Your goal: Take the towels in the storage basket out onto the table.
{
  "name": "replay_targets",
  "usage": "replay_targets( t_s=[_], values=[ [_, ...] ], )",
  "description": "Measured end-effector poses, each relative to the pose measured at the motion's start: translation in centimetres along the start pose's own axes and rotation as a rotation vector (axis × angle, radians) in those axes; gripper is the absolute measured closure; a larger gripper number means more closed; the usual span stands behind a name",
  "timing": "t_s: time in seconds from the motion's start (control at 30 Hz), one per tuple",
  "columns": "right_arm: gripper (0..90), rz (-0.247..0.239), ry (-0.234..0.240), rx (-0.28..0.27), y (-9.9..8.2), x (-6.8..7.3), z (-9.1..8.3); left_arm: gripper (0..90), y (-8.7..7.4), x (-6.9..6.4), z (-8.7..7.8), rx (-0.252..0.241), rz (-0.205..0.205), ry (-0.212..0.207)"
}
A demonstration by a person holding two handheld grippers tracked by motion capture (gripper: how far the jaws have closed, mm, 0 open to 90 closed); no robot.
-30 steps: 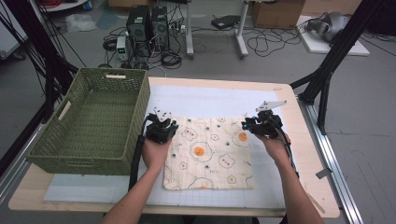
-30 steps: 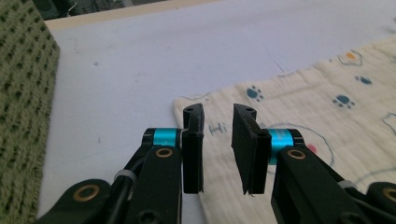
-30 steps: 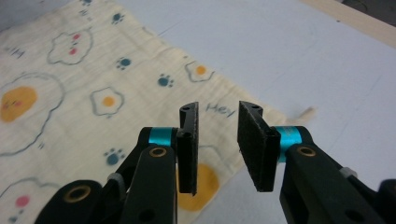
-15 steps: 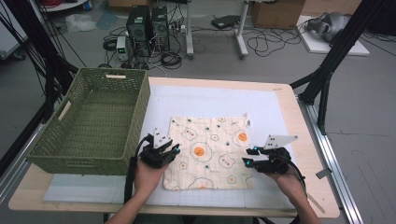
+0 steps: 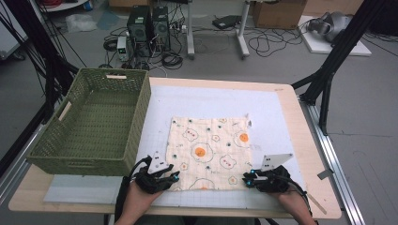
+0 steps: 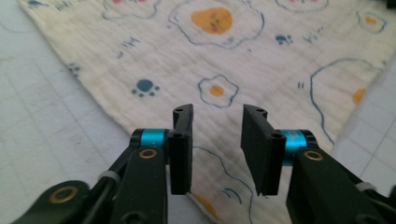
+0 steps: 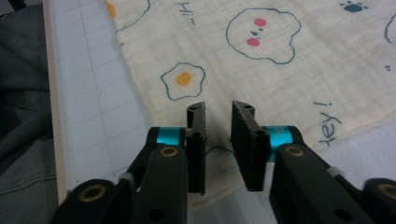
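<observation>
High view: quilted square cloth (image 5: 209,152), woven basket (image 5: 91,123).

Cream egg-print cloth (image 5: 210,151), flat, spread on mat

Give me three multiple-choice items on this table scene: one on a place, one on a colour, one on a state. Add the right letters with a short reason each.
1. Where does the cloth lie?
A. in the basket
B. flat on the white mat, right of the basket
C. on the floor

2. What colour is the basket?
A. green
B. red
C. blue

3. How does the left tool stand?
A. jaws apart above the cloth's near corner
B. clamped on the basket's rim
C. lifting the cloth high

Key: 1 B, the cloth is spread on the mat; 2 A, its weave is green; 3 A, a gap shows between the jaws, with cloth beneath.
</observation>
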State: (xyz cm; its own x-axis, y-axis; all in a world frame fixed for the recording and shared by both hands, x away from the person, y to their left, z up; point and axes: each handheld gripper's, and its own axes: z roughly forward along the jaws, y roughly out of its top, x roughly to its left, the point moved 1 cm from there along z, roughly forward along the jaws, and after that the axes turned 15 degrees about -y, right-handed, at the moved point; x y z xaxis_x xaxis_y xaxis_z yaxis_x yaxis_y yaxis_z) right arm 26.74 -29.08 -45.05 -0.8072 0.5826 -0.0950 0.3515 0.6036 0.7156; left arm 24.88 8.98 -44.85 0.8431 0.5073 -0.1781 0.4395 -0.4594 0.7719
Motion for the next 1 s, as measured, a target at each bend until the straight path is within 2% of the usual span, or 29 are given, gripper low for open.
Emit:
replay_targets(
  t_s=[0.03, 0.07, 0.1, 0.17, 0.2, 0.4, 0.53, 0.57, 0.67, 0.8, 0.87, 0.9, 0.97, 1.0],
  values=[
    [85.7, 0.001, 0.01, 0.0, 0.0, 0.1, 0.0, 69.2, -0.1, 0.0, 0.1, 0.023, 0.002, -0.02],
    [87.9, -0.011, 0.016, 0.005, 0.1, 0.2, 0.0, 72.7, -0.3, 0.0, 0.2, 0.019, 0.013, -0.025],
    [88.3, -0.021, 0.007, 0.006, 0.1, 0.3, 0.0, 76.3, -0.3, 0.0, 0.1, 0.022, 0.02, -0.033],
    [88.8, -0.023, 0.011, 0.011, 0.2, 0.4, -0.1, 86.0, -0.3, 0.3, -0.1, 0.028, 0.01, -0.042],
    [88.9, -0.02, 0.016, 0.012, 0.2, 0.5, -0.1, 88.1, -0.3, 0.4, -0.1, 0.024, 0.005, -0.049],
    [89.0, -0.025, 0.05, 0.019, 0.1, 1.0, -0.4, 89.3, -0.5, 0.1, -0.7, 0.007, 0.001, -0.034],
    [88.4, -0.02, 0.07, 0.008, -0.1, 1.4, -0.7, 89.0, -0.6, -0.1, -1.4, -0.03, 0.006, -0.029],
    [86.2, -0.015, 0.077, -0.008, -0.1, 1.4, -0.8, 88.1, -0.6, -0.1, -1.5, -0.048, 0.005, -0.031],
    [75.1, 0.029, 0.082, -0.078, 0.1, 1.1, -1.2, 73.3, -0.3, 0.0, -1.8, -0.105, 0.02, -0.038],
    [63.6, 0.089, 0.079, -0.133, 0.3, 0.4, -1.6, 65.0, 0.1, 0.2, -2.2, -0.171, 0.035, -0.044],
    [58.5, 0.105, 0.06, -0.157, 0.4, 0.0, -1.6, 62.2, 0.2, 0.5, -2.3, -0.182, 0.044, -0.054],
    [56.3, 0.11, 0.07, -0.163, 0.4, -0.2, -1.5, 60.5, 0.2, 0.6, -2.3, -0.186, 0.045, -0.056],
    [49.9, 0.121, 0.045, -0.164, 0.5, -0.5, -1.4, 57.9, 0.2, 0.7, -2.3, -0.197, 0.039, -0.061],
    [49.1, 0.135, 0.048, -0.161, 0.5, -0.7, -1.3, 56.5, 0.3, 0.8, -2.2, -0.195, 0.037, -0.06]
  ],
)
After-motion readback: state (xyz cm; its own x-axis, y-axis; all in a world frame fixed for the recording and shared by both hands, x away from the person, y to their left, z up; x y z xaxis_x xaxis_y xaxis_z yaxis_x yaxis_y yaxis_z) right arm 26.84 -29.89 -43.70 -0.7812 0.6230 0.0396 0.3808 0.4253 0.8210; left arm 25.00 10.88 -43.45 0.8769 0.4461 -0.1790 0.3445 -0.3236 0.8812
